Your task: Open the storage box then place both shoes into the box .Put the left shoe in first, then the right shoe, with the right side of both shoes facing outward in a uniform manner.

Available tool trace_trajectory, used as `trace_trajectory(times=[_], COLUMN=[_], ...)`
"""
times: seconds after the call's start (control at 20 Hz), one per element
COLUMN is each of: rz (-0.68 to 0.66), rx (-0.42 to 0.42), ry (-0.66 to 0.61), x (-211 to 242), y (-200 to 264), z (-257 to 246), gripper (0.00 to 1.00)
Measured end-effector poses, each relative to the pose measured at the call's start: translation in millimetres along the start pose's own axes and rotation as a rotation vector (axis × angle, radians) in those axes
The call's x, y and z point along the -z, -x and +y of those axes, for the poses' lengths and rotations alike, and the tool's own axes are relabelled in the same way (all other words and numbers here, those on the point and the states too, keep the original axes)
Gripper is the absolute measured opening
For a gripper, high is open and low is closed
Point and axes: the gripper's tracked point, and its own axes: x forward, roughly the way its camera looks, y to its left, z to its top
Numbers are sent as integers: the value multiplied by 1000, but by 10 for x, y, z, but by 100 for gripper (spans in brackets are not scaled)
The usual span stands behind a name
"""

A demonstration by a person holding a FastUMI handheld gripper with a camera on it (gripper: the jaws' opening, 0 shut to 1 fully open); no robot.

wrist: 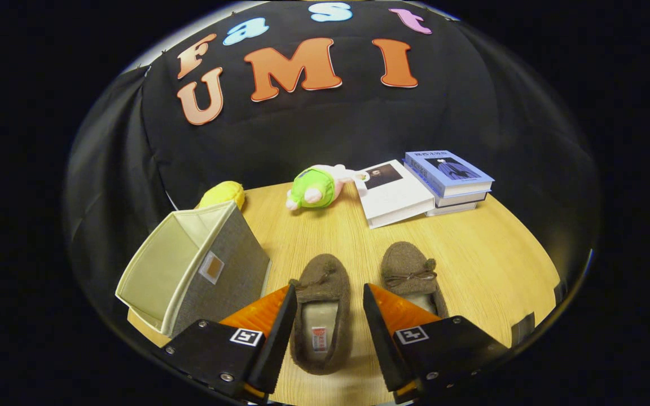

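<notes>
**Two slippers, one box, fingers spread wide**

While hovering over the wooden table (500,254), gripper (328,293) spread wide, grasping nothing, fingers either side of the left shoe (320,307) without touching it.

Quick count: two brown fuzzy slippers, one storage box (195,270), three books, two plush toys.

Left shoe between the fingers, long axis running straight away from the gripper, toe pointing toward the far wall, heel nearest. Right shoe (412,273) just beside it, same heading, toe away, heel half hidden behind the right finger. Little bow on each toe.

Storage box sitting left of the shoes, grey fabric outside, pale lining inside, tipped on its side with the opening facing left and toward the gripper. Near the left shoe but apart from it.

Further back: green plush toy (313,189) lying near the wall, yellow plush toy (223,194) peeking out behind the box, white book (392,194) flat on the table, two more as a stack of books (449,180) right beside it. Nothing lying between shoes and box.
</notes>
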Motion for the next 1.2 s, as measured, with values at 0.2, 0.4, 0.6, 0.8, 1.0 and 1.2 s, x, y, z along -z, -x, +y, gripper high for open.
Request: trace_trajectory(times=[0.2,0.4,0.6,0.8,1.0,1.2], rz=[68,122,173,195,218,234], rx=[14,11,26,63,55,56], ry=[18,15,35,36,42,34], x=[234,379,563,665,702,720], y=[-167,-330,-471,-582,-701,-720], z=[-91,-99,-130,-170,-78,-72], gripper=[60,52,51,43,29,20])
